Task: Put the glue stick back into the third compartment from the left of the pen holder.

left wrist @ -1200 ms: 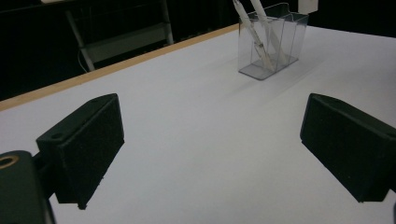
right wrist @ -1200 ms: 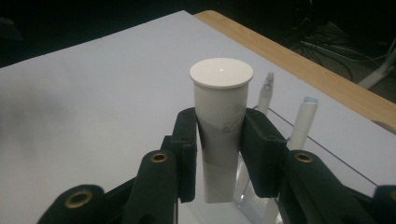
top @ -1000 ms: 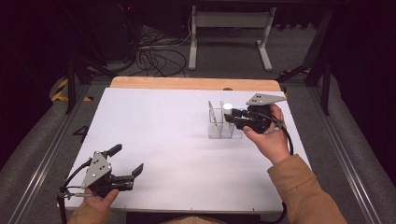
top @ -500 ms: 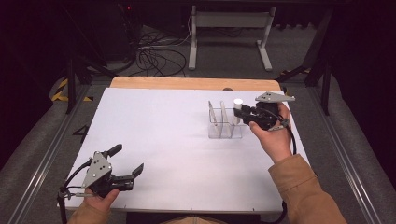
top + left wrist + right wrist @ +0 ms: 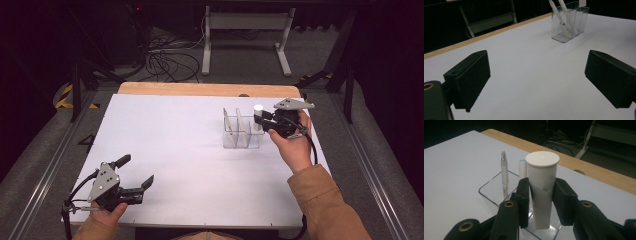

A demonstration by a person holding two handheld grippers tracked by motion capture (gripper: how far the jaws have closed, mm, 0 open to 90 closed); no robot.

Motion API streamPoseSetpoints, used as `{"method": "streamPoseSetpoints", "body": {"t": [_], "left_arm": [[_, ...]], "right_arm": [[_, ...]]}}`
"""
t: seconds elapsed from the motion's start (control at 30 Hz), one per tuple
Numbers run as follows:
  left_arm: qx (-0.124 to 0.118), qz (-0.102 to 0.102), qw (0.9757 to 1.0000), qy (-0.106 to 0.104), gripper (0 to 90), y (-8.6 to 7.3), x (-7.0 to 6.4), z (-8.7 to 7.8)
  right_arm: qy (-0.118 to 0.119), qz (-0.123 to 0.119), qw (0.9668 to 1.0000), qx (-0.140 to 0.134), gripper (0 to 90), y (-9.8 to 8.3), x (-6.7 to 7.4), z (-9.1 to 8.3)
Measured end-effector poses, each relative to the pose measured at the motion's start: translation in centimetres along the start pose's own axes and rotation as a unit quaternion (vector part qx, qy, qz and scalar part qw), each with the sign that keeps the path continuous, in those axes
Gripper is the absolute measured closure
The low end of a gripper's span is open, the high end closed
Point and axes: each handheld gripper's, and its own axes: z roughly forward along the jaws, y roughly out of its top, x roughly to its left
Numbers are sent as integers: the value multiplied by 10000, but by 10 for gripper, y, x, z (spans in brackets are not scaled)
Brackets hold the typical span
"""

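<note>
The right tool [image 5: 541, 202], clamped on a white tube [image 5: 542, 187], has lowered it into the clear organizer [image 5: 242, 131], nearly placed.

open white table [image 5: 170, 145] left of clear organizer [image 5: 242, 136], pens [image 5: 504, 176] crowding compartments

My white table [image 5: 175, 150] ends in a wooden edge [image 5: 200, 89] at twelve o'clock. Beyond it lies grey carpet [image 5: 240, 65], with a grey metal stand [image 5: 245, 22] and tangled black cables [image 5: 167, 60] towards eleven. Yellow-black tape [image 5: 65, 95] marks the floor at ten. The room behind is dark.
</note>
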Motion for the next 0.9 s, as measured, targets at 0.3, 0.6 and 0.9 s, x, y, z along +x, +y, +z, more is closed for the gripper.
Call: {"method": "streamPoseSetpoints", "body": {"t": [0.3,0.6,0.9], "left_arm": [[-9,4,10000,12,68,0,0,0],[-20,30,10000,11,68,0,1,0],[-23,27,10000,12,68,0,1,0]], "right_arm": [[-79,-58,9999,29,680,0,1,2],[-48,12,10000,72,679,-3,1,6],[-66,278,9996,-61,507,-7,-3,10]]}}
